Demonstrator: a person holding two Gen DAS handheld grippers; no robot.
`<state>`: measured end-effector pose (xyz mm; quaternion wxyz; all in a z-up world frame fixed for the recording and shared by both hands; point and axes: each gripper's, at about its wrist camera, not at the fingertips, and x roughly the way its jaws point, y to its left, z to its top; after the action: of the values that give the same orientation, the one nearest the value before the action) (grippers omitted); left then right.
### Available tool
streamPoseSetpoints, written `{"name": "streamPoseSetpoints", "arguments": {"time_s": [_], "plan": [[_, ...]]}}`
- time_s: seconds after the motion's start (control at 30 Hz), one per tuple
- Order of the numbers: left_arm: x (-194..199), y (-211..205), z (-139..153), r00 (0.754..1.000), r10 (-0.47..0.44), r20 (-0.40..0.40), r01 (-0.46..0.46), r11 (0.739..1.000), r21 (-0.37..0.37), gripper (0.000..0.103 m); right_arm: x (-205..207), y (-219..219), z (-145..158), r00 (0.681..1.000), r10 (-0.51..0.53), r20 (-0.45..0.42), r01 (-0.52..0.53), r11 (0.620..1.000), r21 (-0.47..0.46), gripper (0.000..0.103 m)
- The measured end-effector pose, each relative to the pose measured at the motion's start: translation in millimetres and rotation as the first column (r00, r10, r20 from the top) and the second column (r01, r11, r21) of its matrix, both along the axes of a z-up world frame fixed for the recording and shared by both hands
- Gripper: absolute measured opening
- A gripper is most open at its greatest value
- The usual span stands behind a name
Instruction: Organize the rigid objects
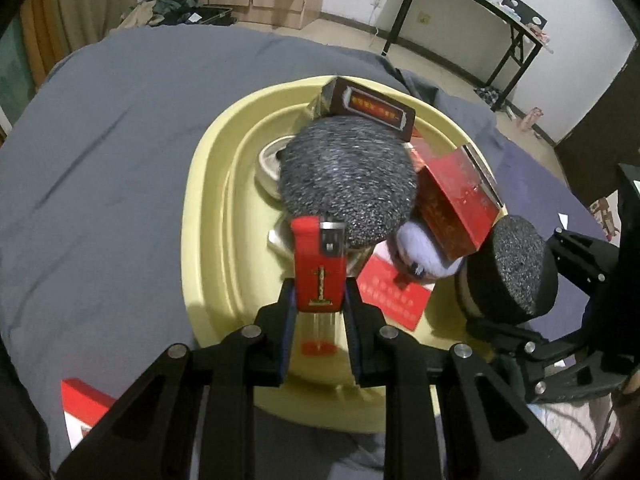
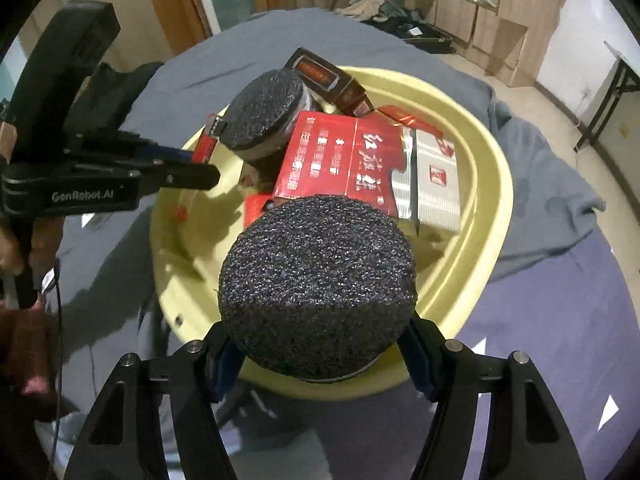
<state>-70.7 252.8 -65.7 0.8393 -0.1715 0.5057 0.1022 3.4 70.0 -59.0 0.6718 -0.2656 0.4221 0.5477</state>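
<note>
A yellow basin [image 1: 208, 216] [image 2: 492, 184] sits on a grey bedsheet and holds several items: a round black foam-topped tin [image 1: 348, 176] [image 2: 266, 104], a brown box [image 1: 372, 106] [image 2: 324, 74], red cigarette boxes [image 1: 456, 200] [image 2: 340, 160] and a silver pack [image 2: 432, 184]. My left gripper [image 1: 320, 300] [image 2: 200, 160] is shut on a red lighter [image 1: 318, 264] [image 2: 208, 140] over the basin's near side. My right gripper [image 2: 320, 340] [image 1: 500, 320] is shut on a second round black foam-topped tin [image 2: 318, 292] [image 1: 508, 268], held over the basin's rim.
A red and white box [image 1: 86, 408] lies on the sheet at the lower left of the left wrist view. The grey bedsheet [image 1: 112, 140] surrounds the basin. A black folding table [image 1: 480, 12] and wooden cabinets [image 2: 492, 28] stand beyond the bed.
</note>
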Motion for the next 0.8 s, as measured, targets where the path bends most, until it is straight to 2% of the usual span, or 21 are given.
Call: {"name": "streamPoseSetpoints", "arguments": {"time_s": [0.1, 0.13, 0.17, 0.23, 0.27, 0.3, 0.37, 0.5, 0.6, 0.7, 0.8], "plan": [[6, 2, -3, 1.0, 0.007, -0.013, -0.007, 1.0, -0.002, 0.025, -14, 10, -12, 1.0, 0.011, 0.029, -0.01, 1.0, -0.025, 0.068], [8, 1, -6, 0.999, 0.021, -0.034, -0.02, 1.0, 0.012, 0.032, -19, 11, -14, 0.999, 0.014, 0.04, -0.013, 0.999, -0.033, 0.07], [9, 1, -6, 0.998, 0.032, -0.049, -0.031, 0.999, 0.02, 0.05, -23, 14, -17, 0.999, 0.016, 0.044, -0.015, 0.999, -0.037, 0.072], [7, 0, -8, 0.997, 0.054, -0.06, -0.054, 0.999, -0.001, 0.077, -30, 17, -15, 0.999, 0.027, 0.017, -0.026, 0.999, -0.028, 0.089], [5, 1, -7, 0.997, 0.061, -0.056, -0.062, 0.998, -0.006, 0.089, -31, 20, -14, 0.999, 0.034, 0.002, -0.034, 0.999, -0.022, 0.095], [1, 1, -4, 0.997, 0.064, -0.04, -0.065, 0.998, -0.016, 0.093, -34, 20, -12, 0.999, 0.042, -0.009, -0.042, 0.999, -0.018, 0.103], [-10, -2, 9, 0.997, 0.074, 0.004, -0.074, 0.997, -0.012, 0.103, -38, 17, -8, 0.998, 0.058, -0.016, -0.058, 0.998, -0.021, 0.103], [-23, -8, 31, 0.996, 0.065, 0.061, -0.064, 0.998, -0.017, 0.103, -29, -3, 8, 0.998, 0.062, 0.003, -0.061, 0.998, -0.011, 0.103], [-34, -21, 38, 0.995, 0.05, 0.089, -0.052, 0.999, 0.013, 0.103, -17, -32, 26, 0.999, 0.036, 0.008, -0.037, 0.998, 0.053, 0.103], [-49, -40, 28, 0.992, 0.044, 0.117, -0.048, 0.998, 0.029, 0.103, -6, -66, 29, 0.999, 0.013, 0.046, -0.018, 0.995, 0.097, 0.103], [-71, -58, 9, 0.986, 0.035, 0.165, -0.046, 0.997, 0.066, 0.103, 11, -96, 12, 0.996, 0.014, 0.085, -0.022, 0.995, 0.093, 0.103]]}}
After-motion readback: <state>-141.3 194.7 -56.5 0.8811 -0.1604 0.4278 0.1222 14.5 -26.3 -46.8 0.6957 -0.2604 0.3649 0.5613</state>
